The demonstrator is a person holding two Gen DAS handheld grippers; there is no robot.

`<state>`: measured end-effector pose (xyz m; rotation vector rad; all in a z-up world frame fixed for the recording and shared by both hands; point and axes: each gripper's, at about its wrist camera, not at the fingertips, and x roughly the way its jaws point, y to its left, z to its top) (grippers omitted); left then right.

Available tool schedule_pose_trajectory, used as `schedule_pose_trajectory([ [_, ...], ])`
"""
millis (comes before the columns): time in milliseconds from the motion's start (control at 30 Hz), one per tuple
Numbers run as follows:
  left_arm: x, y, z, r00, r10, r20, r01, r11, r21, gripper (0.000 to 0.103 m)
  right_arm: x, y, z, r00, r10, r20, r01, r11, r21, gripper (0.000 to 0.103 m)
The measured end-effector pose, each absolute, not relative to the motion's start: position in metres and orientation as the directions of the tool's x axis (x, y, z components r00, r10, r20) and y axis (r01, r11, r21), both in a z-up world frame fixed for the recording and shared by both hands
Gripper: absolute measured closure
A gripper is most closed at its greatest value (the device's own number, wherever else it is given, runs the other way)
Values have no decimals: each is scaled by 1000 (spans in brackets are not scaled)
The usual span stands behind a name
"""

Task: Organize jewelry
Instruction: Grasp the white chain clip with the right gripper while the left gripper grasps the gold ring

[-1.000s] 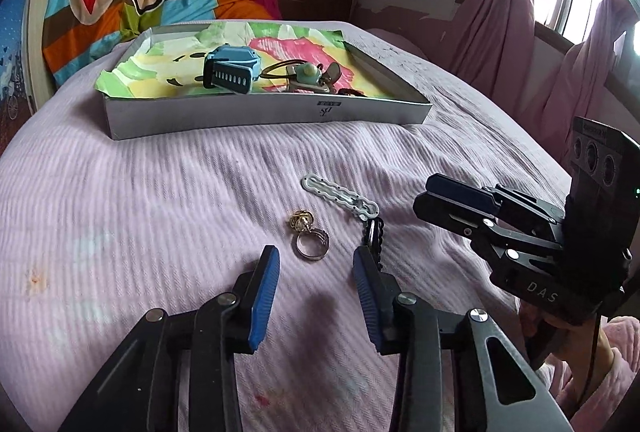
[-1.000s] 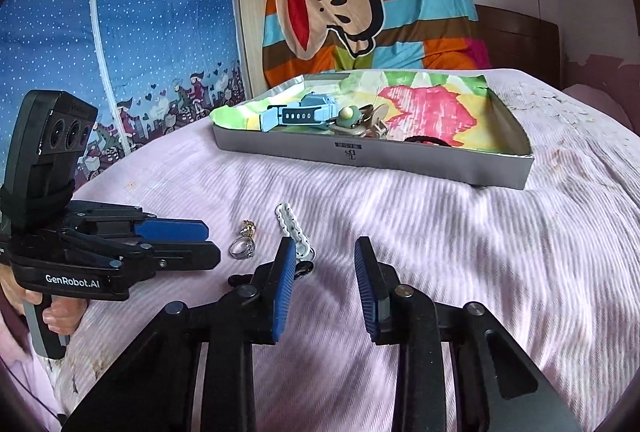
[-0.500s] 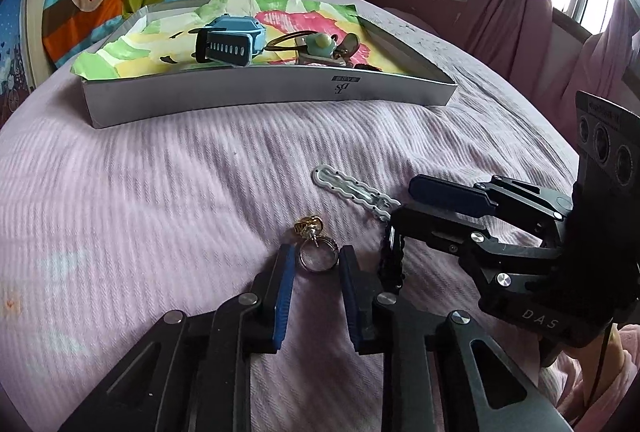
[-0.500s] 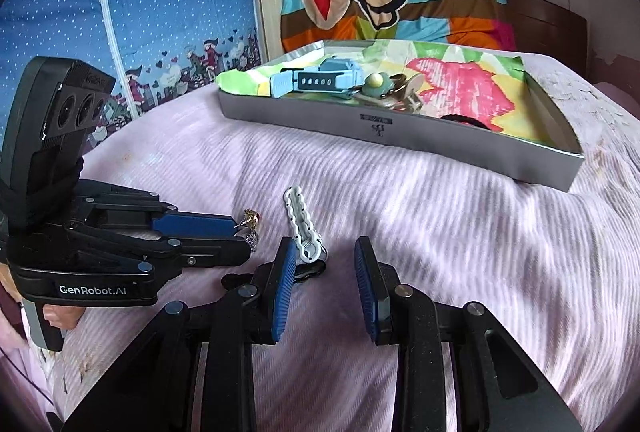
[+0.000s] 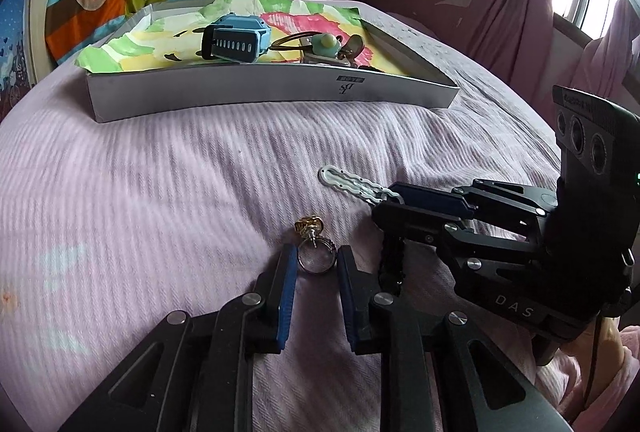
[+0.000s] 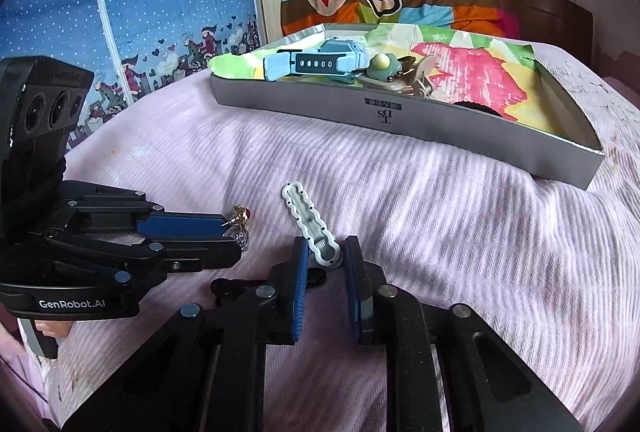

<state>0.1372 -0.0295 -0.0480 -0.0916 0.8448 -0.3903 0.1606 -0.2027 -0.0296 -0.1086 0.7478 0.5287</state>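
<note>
On the lilac bedspread a silver ring (image 5: 316, 271) with a gold ornament (image 5: 308, 225) lies between the fingertips of my left gripper (image 5: 317, 260). The jaws are open and narrow, close on either side of the ring. My right gripper (image 6: 326, 252) is open too, its pads flanking the round end of a white wavy hair clip (image 6: 308, 216) that lies flat. Each gripper shows in the other's view: the right gripper (image 5: 384, 204) over the clip (image 5: 352, 186), the left gripper (image 6: 234, 236) at the ring (image 6: 240, 230). A grey box (image 5: 272, 92) stands beyond.
The box (image 6: 400, 116) is lined with bright paper and holds a blue watch (image 5: 236, 42), a green-topped trinket (image 5: 324, 42) and other pieces. A black beaded band (image 5: 392, 264) lies between the two grippers. A striped monkey-print pillow and pink curtains are behind.
Both grippers have come down and forward to the bedspread and narrowed their jaws: the left around the ring, the right around the end of the white clip.
</note>
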Motion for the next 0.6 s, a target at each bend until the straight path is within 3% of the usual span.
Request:
schedule_pose_trajectory([
  [600, 120, -27, -37, 656, -389, -647, 323, 919, -226, 84, 156, -217, -27, 639, 475, -606, -492, 857, 153, 88],
])
